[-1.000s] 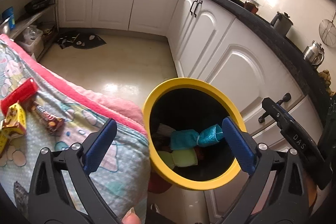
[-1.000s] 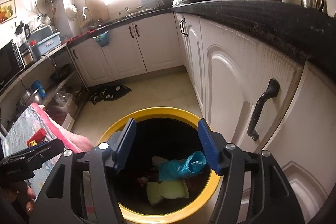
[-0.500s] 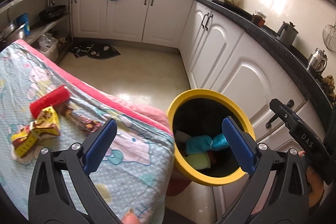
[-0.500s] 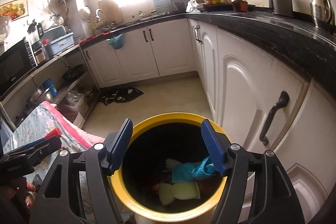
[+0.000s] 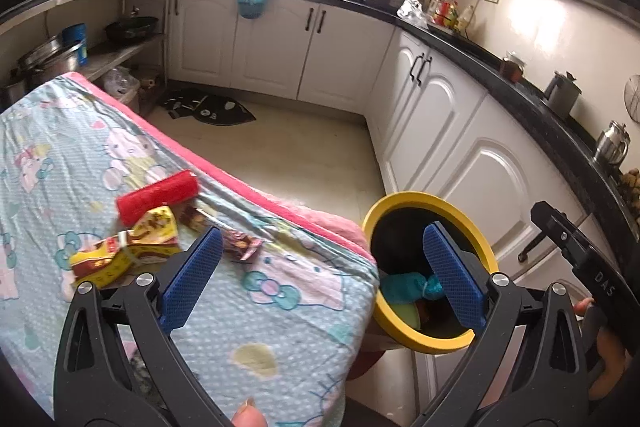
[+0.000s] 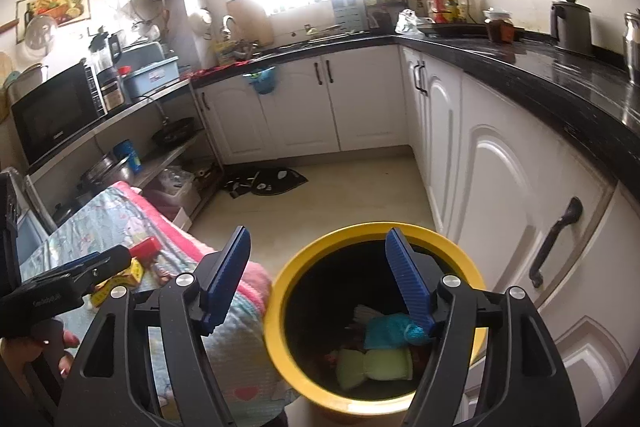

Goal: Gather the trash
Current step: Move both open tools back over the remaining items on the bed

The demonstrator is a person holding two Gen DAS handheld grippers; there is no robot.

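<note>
My left gripper (image 5: 322, 239) is open and empty, above the corner of a cloth-covered table (image 5: 280, 327). On the cloth ahead of its left finger lie a red roll (image 5: 158, 197), a yellow wrapper (image 5: 128, 255) and a brown candy wrapper (image 5: 226, 233). A yellow-rimmed bin (image 5: 424, 199) stands to the right of the table, holding a teal wrapper (image 6: 388, 331) and a green-yellow wrapper (image 6: 372, 365). My right gripper (image 6: 318, 239) hangs above the bin (image 6: 280, 307); its jaws are opening with nothing between them.
White cabinets (image 6: 500, 187) under a black counter run close along the right of the bin, and a door handle (image 6: 554, 243) sticks out. A dark mat (image 5: 208, 107) lies on the tiled floor beyond. Shelves with a microwave (image 6: 56, 115) stand at the left.
Both grippers have risen and drawn back from the bin. The left view has swung left, so the trash on the cloth now sits nearer its fingers. The right jaws have spread wider.
</note>
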